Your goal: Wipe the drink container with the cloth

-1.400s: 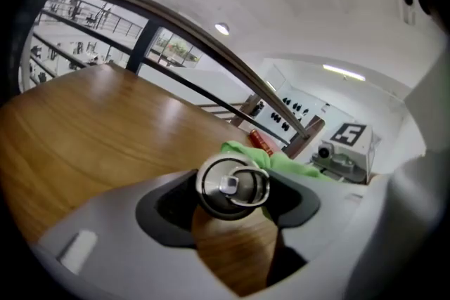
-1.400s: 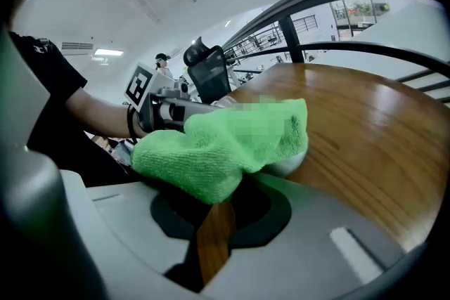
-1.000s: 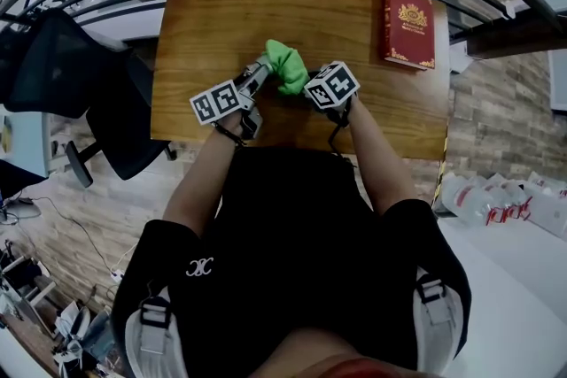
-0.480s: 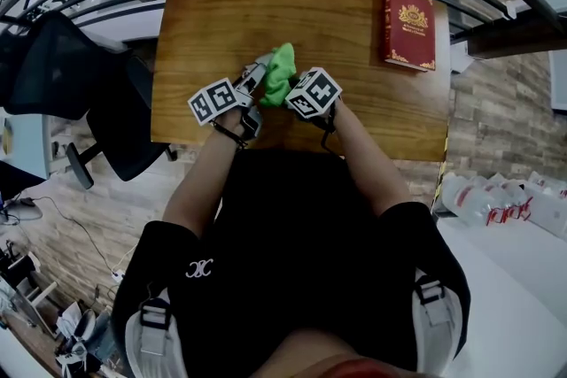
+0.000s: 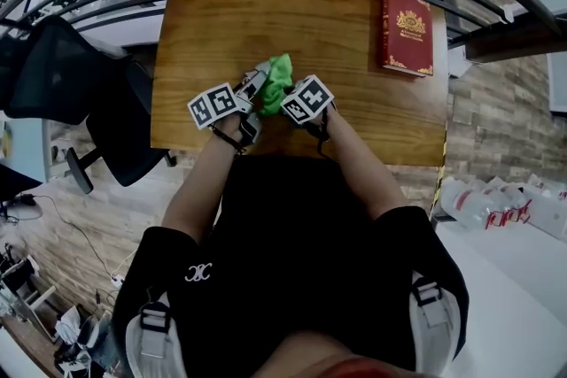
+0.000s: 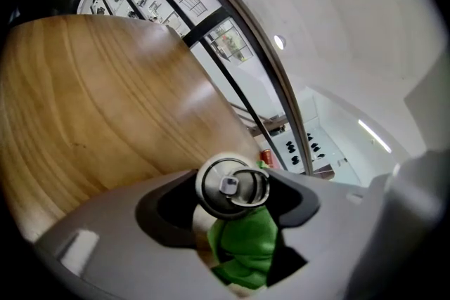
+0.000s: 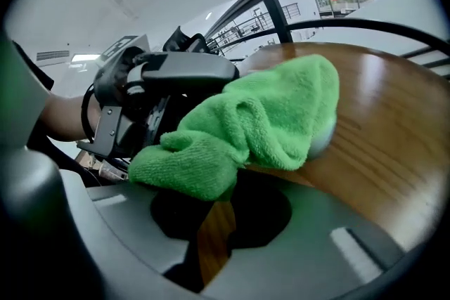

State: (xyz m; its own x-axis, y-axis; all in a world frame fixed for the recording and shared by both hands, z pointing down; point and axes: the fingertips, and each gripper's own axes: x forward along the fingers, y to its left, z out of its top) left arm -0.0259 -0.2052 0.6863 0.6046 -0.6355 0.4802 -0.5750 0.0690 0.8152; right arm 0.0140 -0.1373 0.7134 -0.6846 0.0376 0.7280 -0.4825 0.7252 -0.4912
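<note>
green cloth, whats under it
The drink can, held in the left gripper; its pull-tab top pokes out. The green cloth hides most of the can's side.

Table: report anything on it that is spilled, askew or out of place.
Nothing stands out. The left claw grips the can, with the green cloth in the right claw against it; no spill shows on the table. The red book lies flat near the far right corner.

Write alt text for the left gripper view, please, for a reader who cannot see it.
The left gripper clamps a silver drink can between its jaws, the can's pull-tab top facing the camera. A green cloth is bunched against the can's side below, with the wooden table behind at the left.
</note>
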